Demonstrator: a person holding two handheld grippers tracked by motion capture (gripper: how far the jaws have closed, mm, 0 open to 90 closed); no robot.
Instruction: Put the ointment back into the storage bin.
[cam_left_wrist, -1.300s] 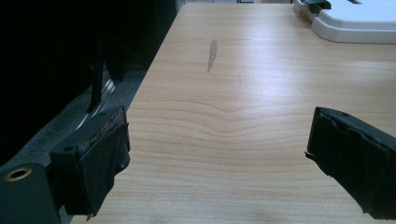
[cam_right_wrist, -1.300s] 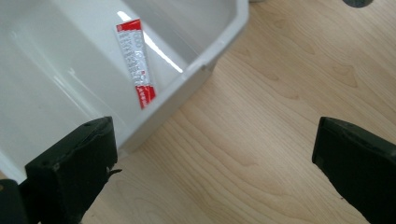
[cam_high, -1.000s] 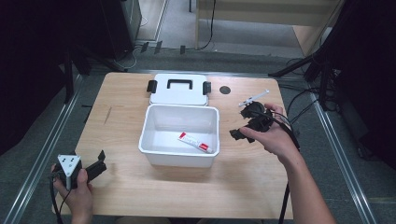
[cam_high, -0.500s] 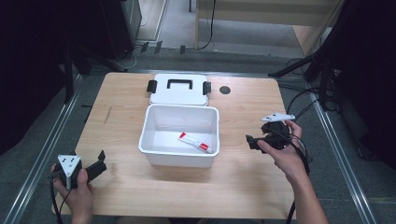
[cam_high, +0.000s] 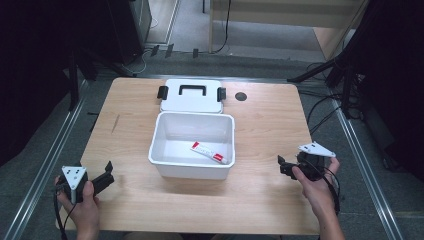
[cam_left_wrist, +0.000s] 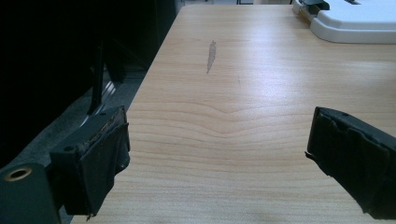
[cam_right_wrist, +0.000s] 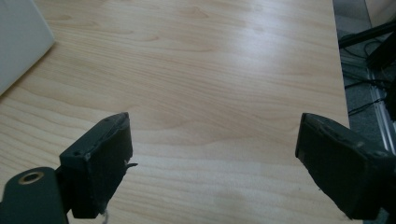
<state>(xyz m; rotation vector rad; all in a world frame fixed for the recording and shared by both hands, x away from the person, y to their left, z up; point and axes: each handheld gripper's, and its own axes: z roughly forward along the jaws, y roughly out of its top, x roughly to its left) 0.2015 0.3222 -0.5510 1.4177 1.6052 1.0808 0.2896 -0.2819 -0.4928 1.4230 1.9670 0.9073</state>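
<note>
An open white box (cam_high: 192, 172) stands mid-table with a red and white tube (cam_high: 210, 153) lying on its floor. Behind it lies its white lid (cam_high: 191, 101) with a black handle and clips. My left gripper (cam_high: 108, 172) rests open at the table's front left, bare wood between its jaws (cam_left_wrist: 217, 154). My right gripper (cam_high: 281, 166) is low over the front right of the table, to the right of the box. It is open with nothing between its jaws (cam_right_wrist: 212, 158), which have narrowed slightly in the last second. A corner of the box (cam_right_wrist: 18, 42) shows to its left.
A dark round hole (cam_high: 241, 96) sits in the tabletop right of the lid. A dark scuff (cam_left_wrist: 211, 49) marks the wood at the left. Metal rails (cam_high: 367, 170) and cables (cam_high: 320, 107) run along the floor beside the table's edges.
The right hand has come down and back toward the table's front right edge, away from the box. The left hand has stayed put. The tube lies as before.
</note>
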